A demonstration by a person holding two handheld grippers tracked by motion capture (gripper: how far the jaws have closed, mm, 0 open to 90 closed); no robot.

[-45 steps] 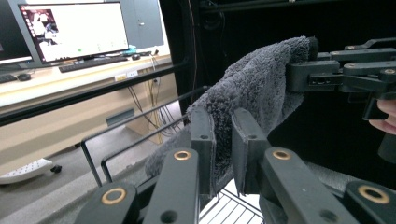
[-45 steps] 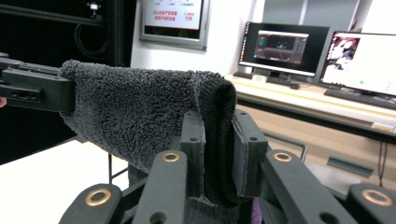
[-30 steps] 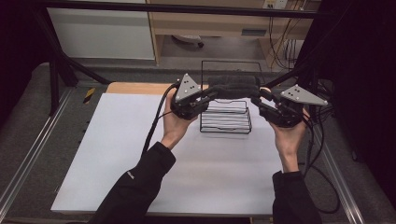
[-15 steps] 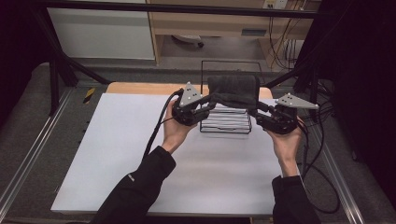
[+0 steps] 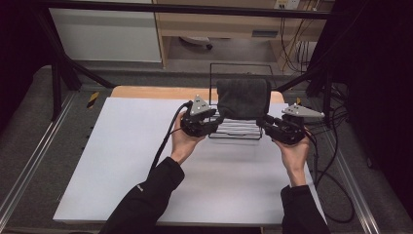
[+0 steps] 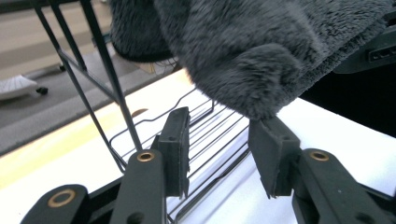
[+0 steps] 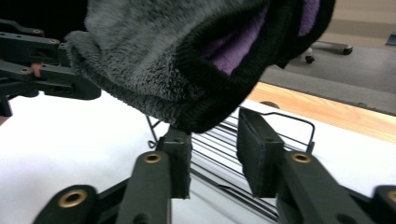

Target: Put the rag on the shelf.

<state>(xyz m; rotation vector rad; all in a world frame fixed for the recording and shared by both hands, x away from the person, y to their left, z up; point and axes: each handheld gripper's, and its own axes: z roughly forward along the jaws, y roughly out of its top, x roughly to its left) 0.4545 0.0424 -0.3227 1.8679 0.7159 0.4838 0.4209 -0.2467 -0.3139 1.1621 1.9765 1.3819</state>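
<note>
A dark grey fluffy cloth (image 5: 242, 99) hangs draped on a black wire rack (image 5: 236, 131) at the far middle of the white table. My left gripper (image 5: 214, 122) is open just under the cloth's lower left corner. In the left gripper view the cloth (image 6: 261, 51) brushes the top of one jaw while nothing sits between the fingers of the gripper (image 6: 219, 144). My right gripper (image 5: 265, 122) is open at the lower right corner. In the right gripper view the cloth (image 7: 154, 60), with a purple inner side (image 7: 238, 46), hangs just above the open gripper (image 7: 212, 144).
The rack's thin uprights (image 6: 116, 88) and wire base (image 7: 275, 116) stand right in front of both grippers. A wooden strip (image 5: 160, 92) edges the table's far side. Cables (image 5: 326, 161) trail at the right. White tabletop (image 5: 146, 170) stretches toward the person.
The cloth was stretched between both raised grippers; now it hangs on the rack. Both grippers have dropped lower and stand open beneath it.
</note>
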